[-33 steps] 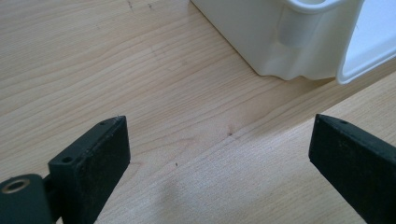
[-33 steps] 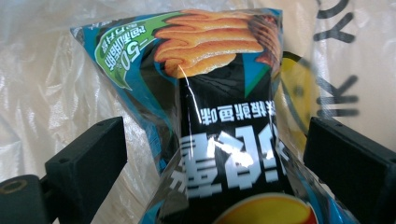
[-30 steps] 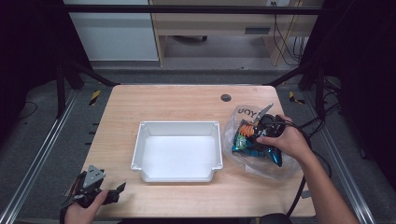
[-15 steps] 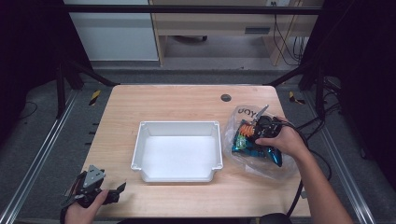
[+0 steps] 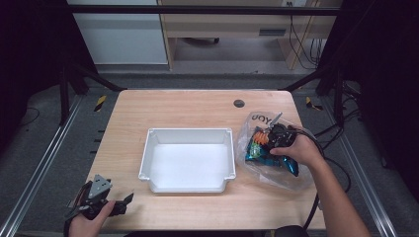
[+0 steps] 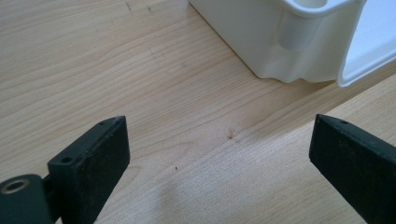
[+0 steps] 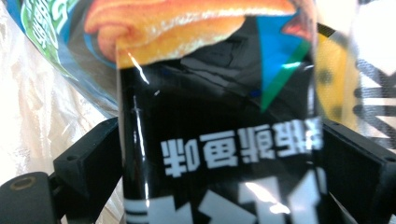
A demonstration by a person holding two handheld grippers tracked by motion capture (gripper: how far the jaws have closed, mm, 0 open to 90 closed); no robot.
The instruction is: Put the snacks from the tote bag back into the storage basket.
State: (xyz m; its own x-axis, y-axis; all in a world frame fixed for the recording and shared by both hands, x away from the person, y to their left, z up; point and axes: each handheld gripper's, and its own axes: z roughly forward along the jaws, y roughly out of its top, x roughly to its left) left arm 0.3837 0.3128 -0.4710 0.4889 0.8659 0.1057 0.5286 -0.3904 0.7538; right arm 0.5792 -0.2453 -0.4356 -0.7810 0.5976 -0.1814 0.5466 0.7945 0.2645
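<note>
High view: snack packets (image 5: 259, 145) lie inside a clear plastic bag (image 5: 296, 177) just right of the white tray (image 5: 190, 183), on the wooden table (image 5: 197, 106); the right gripper (image 5: 272, 132) reaches into the bag's mouth, on the tray's right.
High view, left: the left gripper (image 5: 126, 199) rests at the table's near edge, left of and below the tray's near-left corner.
Left gripper view: the jaws stand wide apart over bare wood, holding nothing; the tray's corner (image 6: 299, 42) lies just beyond.
Right gripper view: a black packet (image 7: 219, 140) with white lettering sits between the jaws, both sides against its film; the grip looks closed on it, though the pad contact is partly hidden.
Handling: likely light, soft, crinkly and slick; contents crushable, so a gentle pinch at mid-width or on a sealed edge seems best.
Axis: the packet's long axis runs along the jaws, away from the camera; the print reads upside down, so its top probably points toward the gripper.
</note>
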